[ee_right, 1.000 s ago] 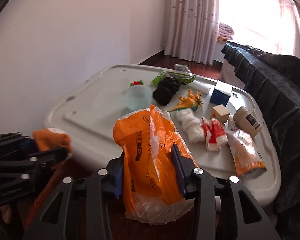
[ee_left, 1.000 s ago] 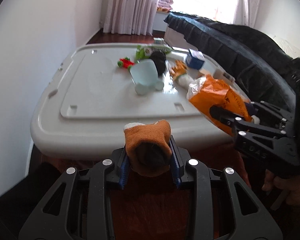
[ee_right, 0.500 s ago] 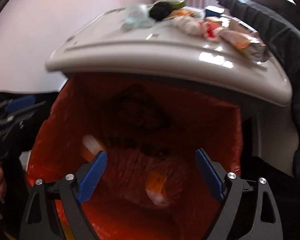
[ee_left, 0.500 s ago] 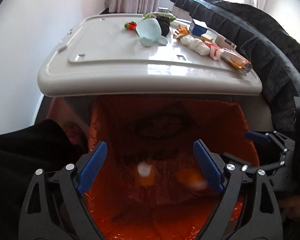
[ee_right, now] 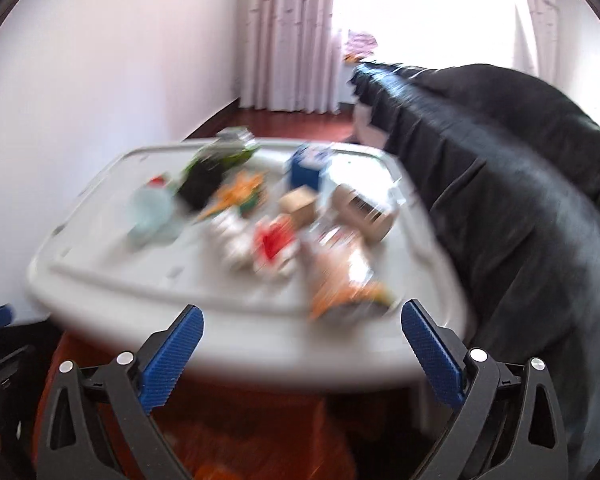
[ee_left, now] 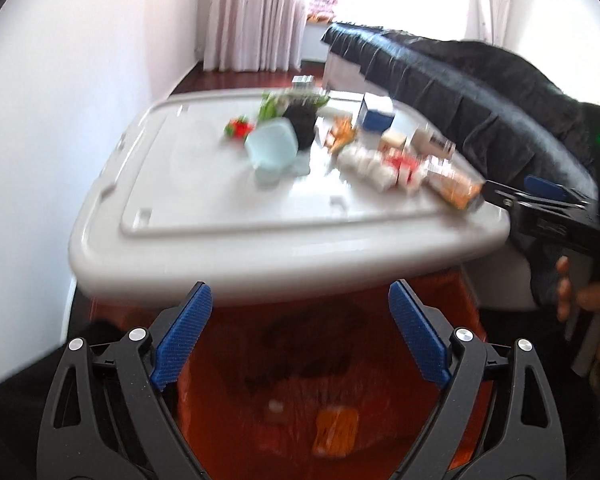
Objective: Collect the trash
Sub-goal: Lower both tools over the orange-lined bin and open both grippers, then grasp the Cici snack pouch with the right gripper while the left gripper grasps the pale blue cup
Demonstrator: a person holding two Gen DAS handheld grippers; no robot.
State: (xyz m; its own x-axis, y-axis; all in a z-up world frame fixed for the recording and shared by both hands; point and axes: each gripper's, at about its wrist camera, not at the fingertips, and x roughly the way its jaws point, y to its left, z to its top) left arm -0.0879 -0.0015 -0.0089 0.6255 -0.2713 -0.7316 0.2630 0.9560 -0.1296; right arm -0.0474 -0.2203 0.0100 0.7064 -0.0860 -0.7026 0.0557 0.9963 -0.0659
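Observation:
My left gripper (ee_left: 300, 320) is open and empty above the orange trash bag (ee_left: 332, 368), which hangs below the front edge of the white table (ee_left: 220, 216); dropped orange trash (ee_left: 335, 432) lies inside it. My right gripper (ee_right: 300, 340) is open and empty at the table's front edge (ee_right: 228, 344). It also shows at the right of the left wrist view (ee_left: 540, 200). On the table lie blurred pieces of trash: a pale blue cup (ee_left: 271, 150), a black lump (ee_left: 300, 122), a blue box (ee_left: 376, 114), a snack wrapper (ee_right: 340, 288), and red and white pieces (ee_right: 274, 240).
A dark covered sofa (ee_right: 500, 168) runs along the table's right side. A white wall (ee_left: 60, 100) is at the left. Curtains (ee_left: 256, 12) and a bright window are at the back. The floor is dark red wood.
A second ago both grippers held trash: the left an orange-brown piece, the right an orange plastic bag. Both opened over the trash bag and have since risen toward the table top.

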